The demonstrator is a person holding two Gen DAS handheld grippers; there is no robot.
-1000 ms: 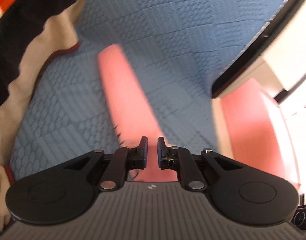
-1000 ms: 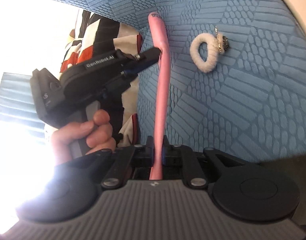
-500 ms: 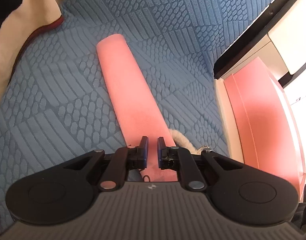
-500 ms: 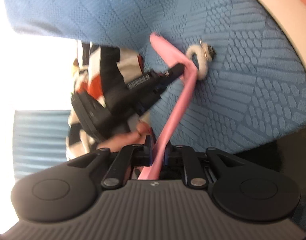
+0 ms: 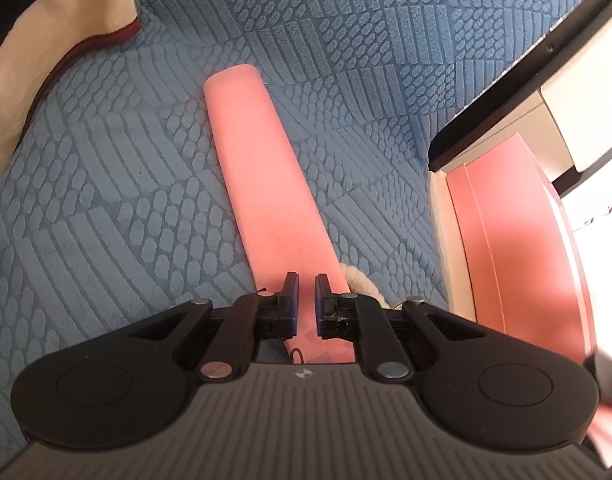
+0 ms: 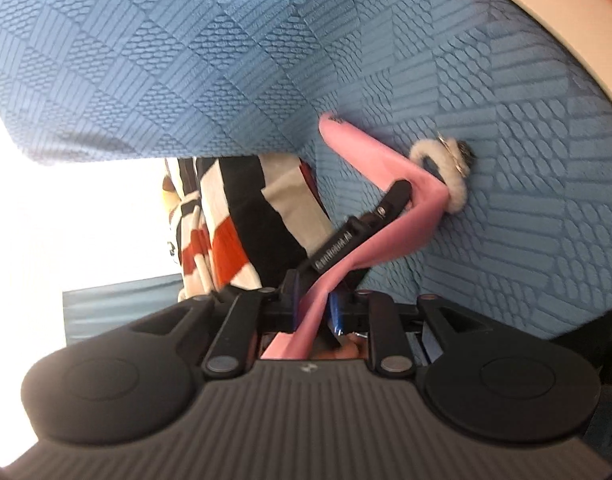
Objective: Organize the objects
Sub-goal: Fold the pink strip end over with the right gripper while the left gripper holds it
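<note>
On a blue textured cloth (image 5: 126, 184) covering the whole work surface, patterned in blocks of ribs and ovals, the scene lays out as follows. Striped garment (image 6: 242, 216) in black, cream and orange at left of the right wrist view, seen as a cream edge with dark red trim in the upper left corner of the left wrist view. Pink box-like container (image 5: 513, 248) with a cream rim at the right edge of the left wrist view, next to a black-edged white unit (image 5: 545, 92); contents not visible.

Pink strip (image 5: 266, 184), long, flat and flexible, lies along the cloth, far end rounded, pointing away from the left camera. In the right wrist view the same strip is bent into a sharp fold, with the far part on the cloth and the near part rising into the right gripper (image 6: 311, 304).

Right gripper: jaws narrow, clamped on the near end of the pink strip, which passes between them toward the camera.

Left gripper (image 5: 304, 296): jaws narrow with a small gap, positioned over the strip; from the right wrist view its tip sits at the fold. Whether it actually grips the strip, cannot tell.

White fluffy hair tie (image 6: 445, 176) with a small metal charm lies on the cloth, touching the strip's fold, just right of the left gripper's fingertips.
</note>
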